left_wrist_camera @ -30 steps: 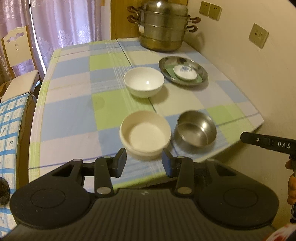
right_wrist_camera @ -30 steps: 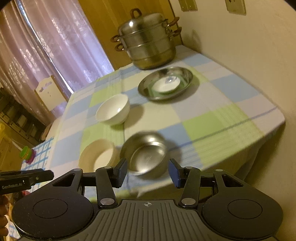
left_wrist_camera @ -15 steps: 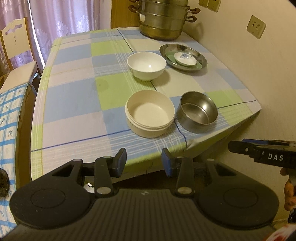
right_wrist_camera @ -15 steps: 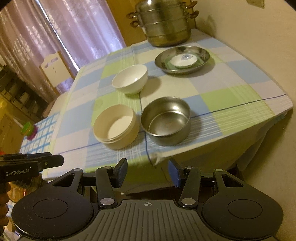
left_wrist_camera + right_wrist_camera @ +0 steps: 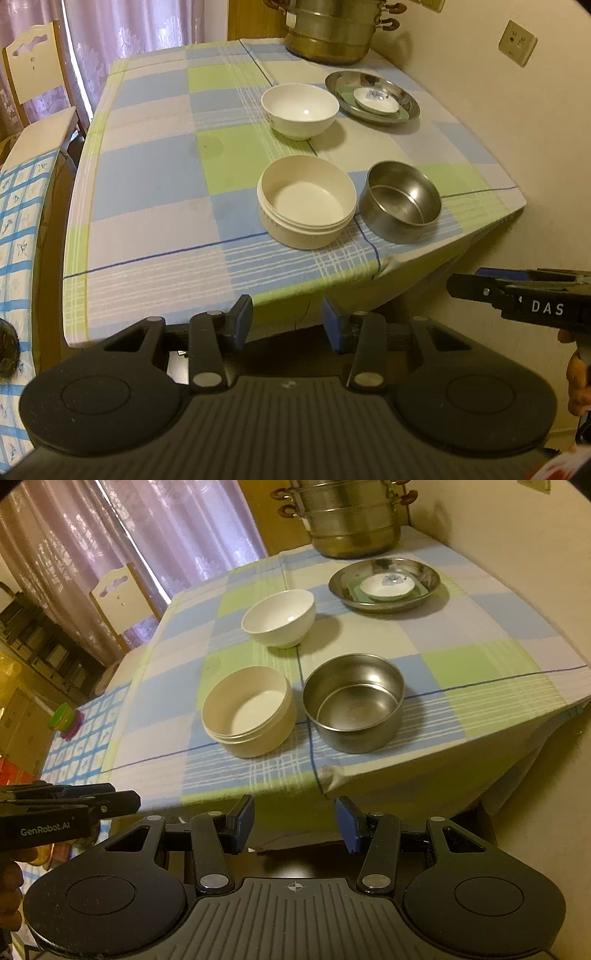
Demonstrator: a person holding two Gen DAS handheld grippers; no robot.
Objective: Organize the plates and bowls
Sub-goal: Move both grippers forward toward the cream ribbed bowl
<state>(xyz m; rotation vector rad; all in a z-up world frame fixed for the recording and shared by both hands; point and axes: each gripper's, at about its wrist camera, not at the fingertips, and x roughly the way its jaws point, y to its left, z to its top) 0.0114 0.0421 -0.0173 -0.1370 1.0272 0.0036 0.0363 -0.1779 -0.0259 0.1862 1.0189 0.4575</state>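
Observation:
A cream bowl (image 5: 306, 201) (image 5: 249, 710) and a steel bowl (image 5: 400, 201) (image 5: 352, 701) stand side by side near the table's front edge. Behind them sits a white bowl (image 5: 300, 110) (image 5: 279, 617). Farther back a steel plate (image 5: 372, 98) (image 5: 385, 583) carries a green dish and a small white saucer (image 5: 376, 99) (image 5: 387, 586). My left gripper (image 5: 287, 323) hangs open and empty in front of the table edge. My right gripper (image 5: 294, 823) is likewise open and empty, short of the edge. Each gripper shows from the side in the other's view.
A stacked steel steamer pot (image 5: 332, 29) (image 5: 351, 520) stands at the table's back by the wall. A white chair (image 5: 33, 96) is on the left side. A second table with a blue grid cloth (image 5: 79, 746) holds a small coloured toy (image 5: 66, 720).
Both grippers have drawn back from the table, so the bowls now lie farther ahead and the table's front edge shows. Jaw gaps are unchanged and nothing on the table moved.

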